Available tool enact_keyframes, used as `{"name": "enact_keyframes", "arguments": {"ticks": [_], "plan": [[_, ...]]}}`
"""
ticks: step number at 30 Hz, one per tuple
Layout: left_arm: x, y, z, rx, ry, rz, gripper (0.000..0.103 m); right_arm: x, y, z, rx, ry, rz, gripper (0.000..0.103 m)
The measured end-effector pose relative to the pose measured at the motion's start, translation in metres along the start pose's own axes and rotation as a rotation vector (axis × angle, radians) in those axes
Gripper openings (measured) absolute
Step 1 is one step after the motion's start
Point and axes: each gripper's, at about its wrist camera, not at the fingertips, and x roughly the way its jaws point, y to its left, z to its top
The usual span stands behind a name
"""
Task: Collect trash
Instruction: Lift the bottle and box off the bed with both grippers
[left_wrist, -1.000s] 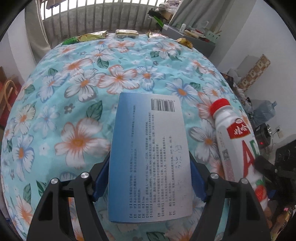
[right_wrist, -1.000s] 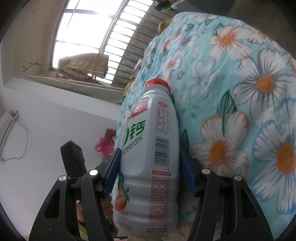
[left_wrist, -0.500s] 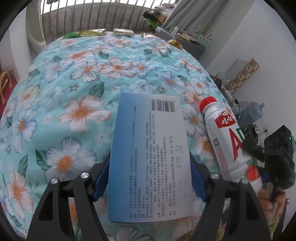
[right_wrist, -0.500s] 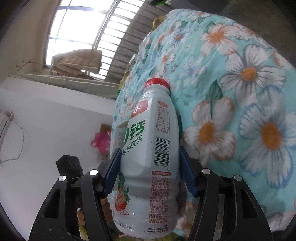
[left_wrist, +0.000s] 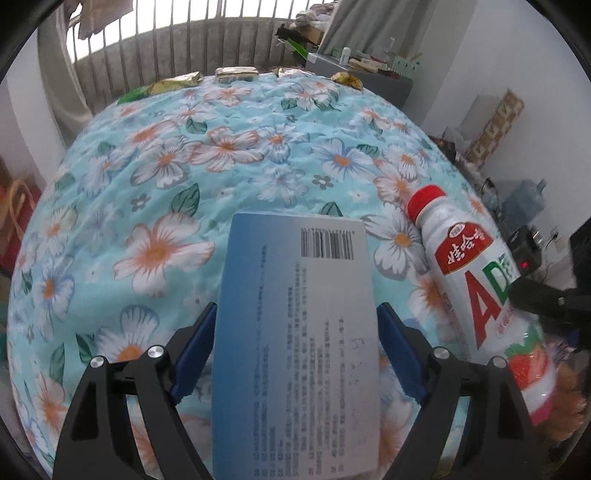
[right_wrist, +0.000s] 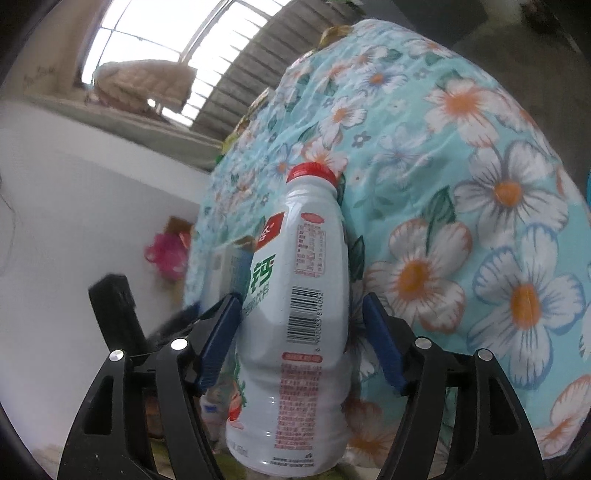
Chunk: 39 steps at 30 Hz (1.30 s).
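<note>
Since the earlier frames both sets of jaws have begun to spread: gaps now show beside the blue pads, where a second ago they pressed on their loads. In the left wrist view the left gripper (left_wrist: 295, 354) fills the bottom of the frame, its jaws opening, with the blue-and-white box (left_wrist: 295, 354) between them; its barcode end points to the upper middle, and the right pad stands just clear of the box edge. In the right wrist view the right gripper (right_wrist: 301, 332) sits at lower centre, jaws opening, around the white bottle (right_wrist: 299, 314); its red cap points up, the left pad is at its side, and the right pad is slightly apart. Both items hang over the floral quilt (left_wrist: 184, 184). Snack wrappers (left_wrist: 173, 83) lie along the quilt's far edge at the top, by the window bars (left_wrist: 184, 44).
</note>
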Motion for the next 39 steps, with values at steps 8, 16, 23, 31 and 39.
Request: {"name": "enact_keyframes", "arguments": {"ticks": [8,16,23,31,39], "plan": [[0.005,-0.002,-0.001,0.026,-0.020,0.057,0.072,0.027,0.023,0.003,-0.126,0.061,-0.080,0.067],[0.006,-0.007,-0.004,0.055,-0.033,0.089,0.070,0.050,0.029,0.000,-0.145,0.093,-0.089,0.065],[0.003,-0.008,-0.006,0.057,-0.053,0.101,0.069,0.038,0.019,-0.003,-0.097,0.051,-0.035,0.060],[-0.004,-0.010,-0.006,0.059,-0.078,0.113,0.069,0.024,0.008,-0.002,-0.055,0.019,-0.002,0.058],[-0.016,-0.013,-0.005,0.071,-0.115,0.127,0.069,0.007,0.002,-0.002,-0.022,-0.023,0.035,0.058]]}}
